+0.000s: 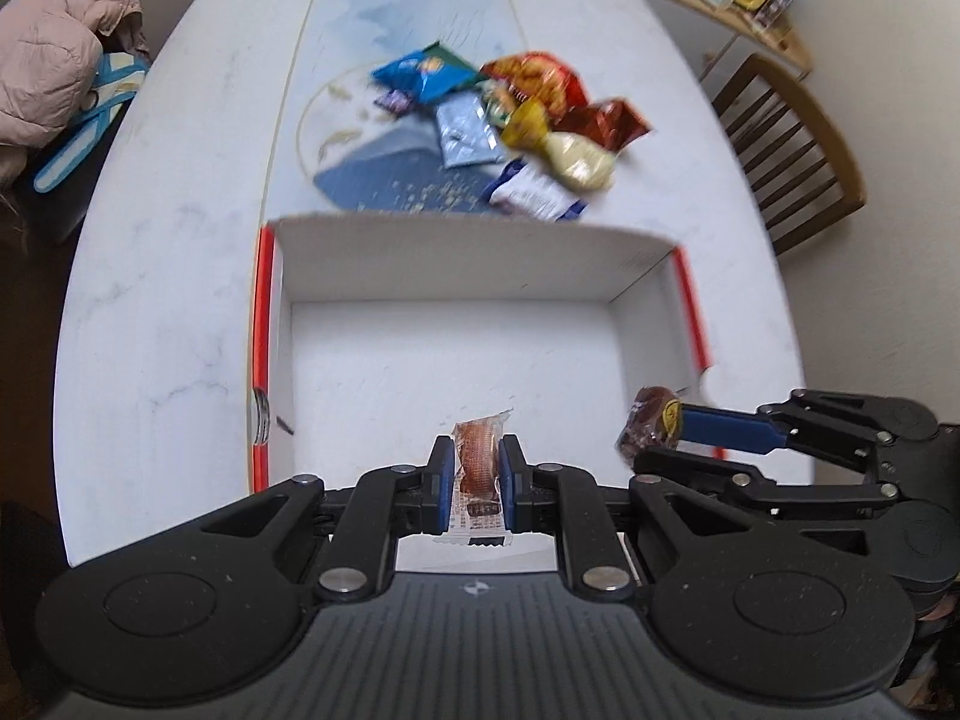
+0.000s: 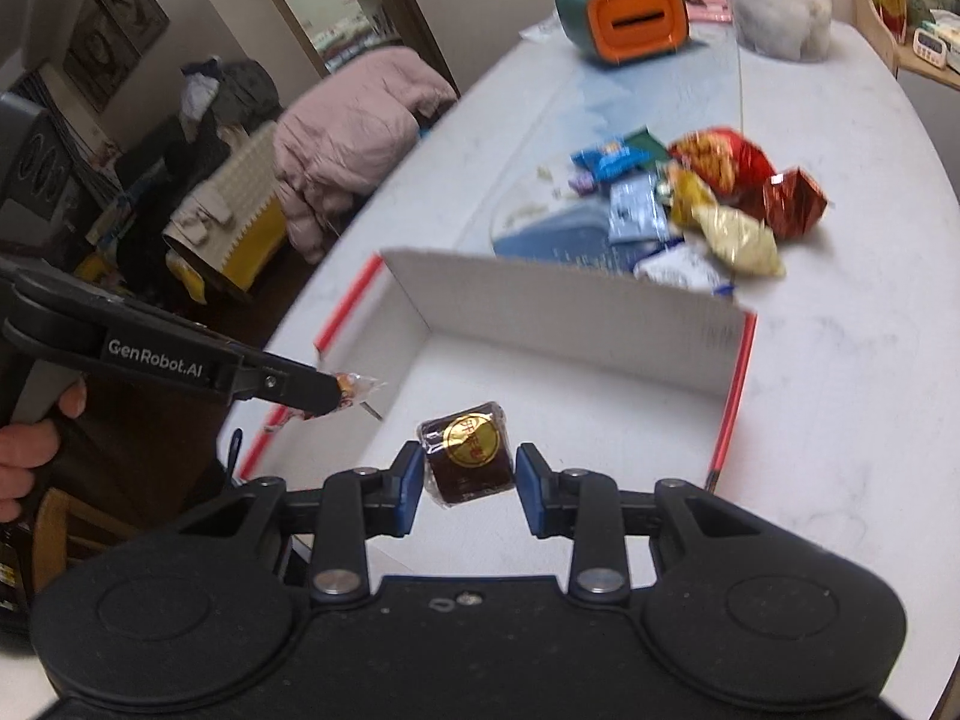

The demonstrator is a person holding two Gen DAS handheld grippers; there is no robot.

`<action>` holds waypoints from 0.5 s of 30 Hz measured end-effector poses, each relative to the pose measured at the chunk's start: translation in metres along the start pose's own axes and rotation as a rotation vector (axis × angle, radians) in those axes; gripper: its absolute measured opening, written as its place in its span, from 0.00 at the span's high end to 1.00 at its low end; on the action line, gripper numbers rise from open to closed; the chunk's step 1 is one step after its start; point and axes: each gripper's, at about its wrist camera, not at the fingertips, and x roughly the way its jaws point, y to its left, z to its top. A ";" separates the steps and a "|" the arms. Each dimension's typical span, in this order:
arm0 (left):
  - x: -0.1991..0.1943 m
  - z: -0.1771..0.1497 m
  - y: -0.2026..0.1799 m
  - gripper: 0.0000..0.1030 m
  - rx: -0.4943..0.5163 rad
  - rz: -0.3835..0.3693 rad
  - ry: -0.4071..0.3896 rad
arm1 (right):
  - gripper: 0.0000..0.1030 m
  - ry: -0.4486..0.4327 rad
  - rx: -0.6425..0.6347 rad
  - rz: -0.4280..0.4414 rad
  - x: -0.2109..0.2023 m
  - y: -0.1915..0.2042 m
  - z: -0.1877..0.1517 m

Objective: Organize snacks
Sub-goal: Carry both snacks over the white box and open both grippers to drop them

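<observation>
My left gripper (image 1: 475, 471) is shut on a brown wafer snack in a clear wrapper (image 1: 477, 462), held over the near part of an open white box with red edges (image 1: 462, 258). In the right wrist view, my right gripper (image 2: 468, 474) is shut on a dark brown wrapped cake with a gold sticker (image 2: 468, 450), also above the box (image 2: 564, 306). The right gripper and its cake (image 1: 651, 423) show at the box's right edge in the left wrist view. The left gripper with its wafer (image 2: 354, 393) shows at the box's left edge in the right wrist view. The box floor is bare.
A pile of snack packets (image 1: 516, 114) lies on the white table (image 1: 168, 252) beyond the box, also seen as the pile (image 2: 696, 204). An orange and green container (image 2: 624, 18) and a plastic bag (image 2: 774, 0) stand at the far end. A wooden chair (image 1: 786, 144) is at the right.
</observation>
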 end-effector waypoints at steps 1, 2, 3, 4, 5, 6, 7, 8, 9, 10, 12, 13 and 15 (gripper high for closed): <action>0.007 -0.001 0.002 0.86 -0.007 0.010 0.007 | 0.68 0.010 0.007 -0.004 0.005 -0.001 -0.003; 0.013 -0.001 0.004 0.86 -0.008 0.008 0.016 | 0.68 0.019 0.011 -0.011 0.010 -0.003 -0.005; 0.020 -0.002 0.005 0.86 -0.012 0.012 0.020 | 0.68 0.028 0.009 -0.025 0.017 -0.004 -0.007; 0.026 -0.003 0.006 0.86 -0.016 0.024 0.026 | 0.68 0.036 0.007 -0.035 0.022 -0.005 -0.009; 0.032 -0.003 0.006 0.86 -0.014 0.029 0.033 | 0.68 0.046 0.006 -0.043 0.026 -0.006 -0.011; 0.038 -0.004 0.006 0.86 -0.013 0.029 0.042 | 0.68 0.058 0.008 -0.050 0.031 -0.008 -0.012; 0.044 -0.004 0.007 0.86 -0.017 0.031 0.053 | 0.68 0.069 0.009 -0.056 0.035 -0.009 -0.014; 0.050 -0.006 0.006 0.86 -0.013 0.033 0.065 | 0.68 0.078 0.010 -0.062 0.038 -0.009 -0.016; 0.056 -0.008 0.005 0.86 -0.005 0.035 0.074 | 0.68 0.089 0.010 -0.068 0.042 -0.010 -0.018; 0.061 -0.009 0.004 0.86 -0.002 0.042 0.081 | 0.68 0.098 0.012 -0.076 0.046 -0.011 -0.020; 0.070 -0.013 0.003 0.86 0.007 0.054 0.096 | 0.68 0.115 0.019 -0.092 0.052 -0.013 -0.023; 0.074 -0.014 0.003 0.86 0.006 0.055 0.105 | 0.68 0.120 0.024 -0.096 0.053 -0.013 -0.024; 0.079 -0.016 0.003 0.86 0.002 0.052 0.116 | 0.68 0.126 0.022 -0.107 0.055 -0.012 -0.026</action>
